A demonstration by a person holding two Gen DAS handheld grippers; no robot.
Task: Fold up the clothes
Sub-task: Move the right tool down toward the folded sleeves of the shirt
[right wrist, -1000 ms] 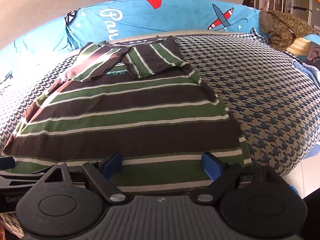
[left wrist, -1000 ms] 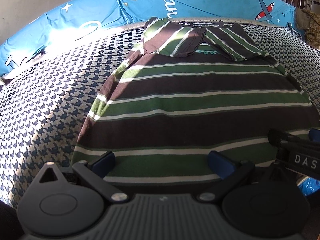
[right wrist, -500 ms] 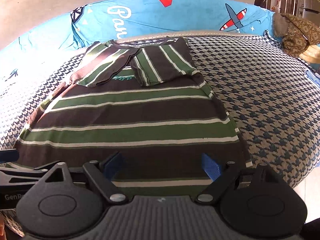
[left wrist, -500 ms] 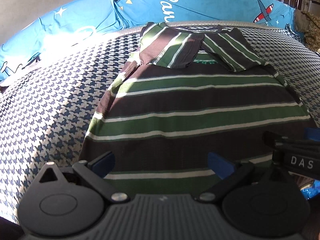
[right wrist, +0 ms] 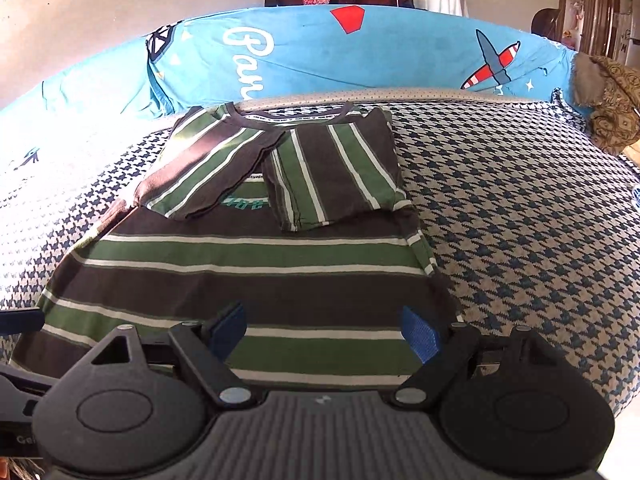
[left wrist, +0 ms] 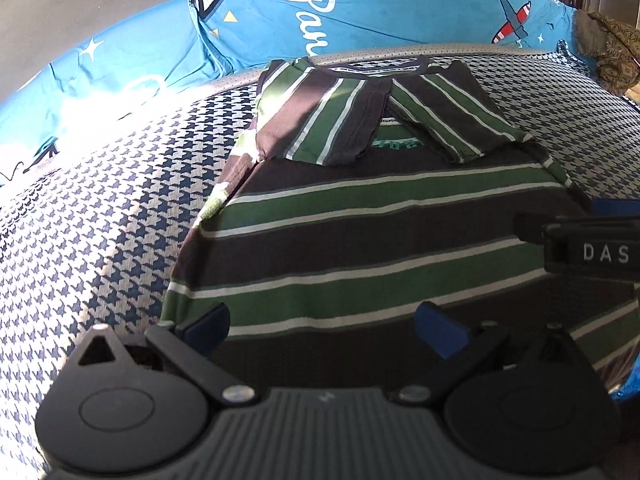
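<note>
Striped shirt (left wrist: 384, 240) lies flat lengthwise on the bed (left wrist: 100, 220), collar far, 2 sleeves folded inward. Left gripper (left wrist: 322, 326) and right gripper (right wrist: 324, 330) hover level over its hem, jaws apart.

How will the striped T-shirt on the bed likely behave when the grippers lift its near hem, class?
The striped T-shirt is thin cloth lying flat, so it will probably droop between the left gripper and right gripper. Its folded-in sleeves lie loose and may slide. It looks light.
</note>
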